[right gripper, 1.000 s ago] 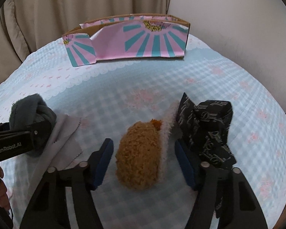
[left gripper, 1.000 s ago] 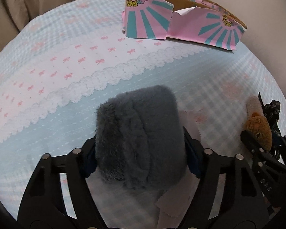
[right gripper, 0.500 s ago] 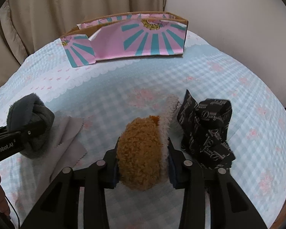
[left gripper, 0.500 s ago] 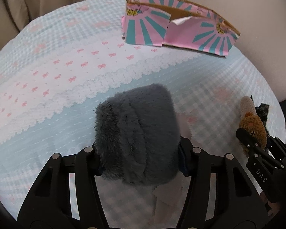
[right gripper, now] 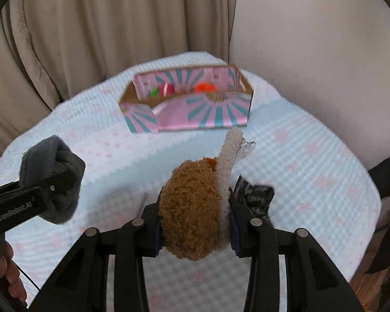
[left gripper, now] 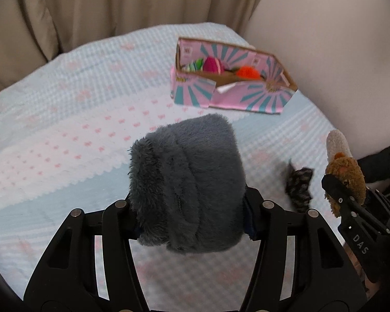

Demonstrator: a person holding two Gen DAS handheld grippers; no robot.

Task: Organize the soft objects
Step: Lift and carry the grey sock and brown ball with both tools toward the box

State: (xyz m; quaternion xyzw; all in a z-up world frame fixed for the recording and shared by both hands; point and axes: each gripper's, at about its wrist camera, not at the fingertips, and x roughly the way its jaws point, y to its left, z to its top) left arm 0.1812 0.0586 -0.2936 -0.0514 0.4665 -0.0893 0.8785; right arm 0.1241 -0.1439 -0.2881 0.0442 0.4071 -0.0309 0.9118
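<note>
Soft objects are in both our tongs now: the left tongs (left gripper: 192,213) are clamped on the grey fleece bundle (left gripper: 187,182), and the right tongs (right gripper: 195,221) are pinched tight on the brown plush toy (right gripper: 192,205), whose pale fluffy strip (right gripper: 228,156) sticks up past the tips. A second ago both pieces sat on the checked cover with our pads only closing in; since then both tongs have shut and lifted, so the bundle and the toy hang clear of the bed (left gripper: 65,119). We judge the pick-up done and the carry to be next.

The left jaws stand about half wide, because the bundle is bulky; it fills the gap and bulges over both pads. The right jaws are close together, squeezing the toy's sides.

Ahead of both tongs, well apart from them, stands the pink and teal box (left gripper: 231,88), its top open, with green, magenta and orange pieces already inside. Just beyond the right tongs' right finger a black patterned piece (right gripper: 254,197) lies on the cover, not yet collected
</note>
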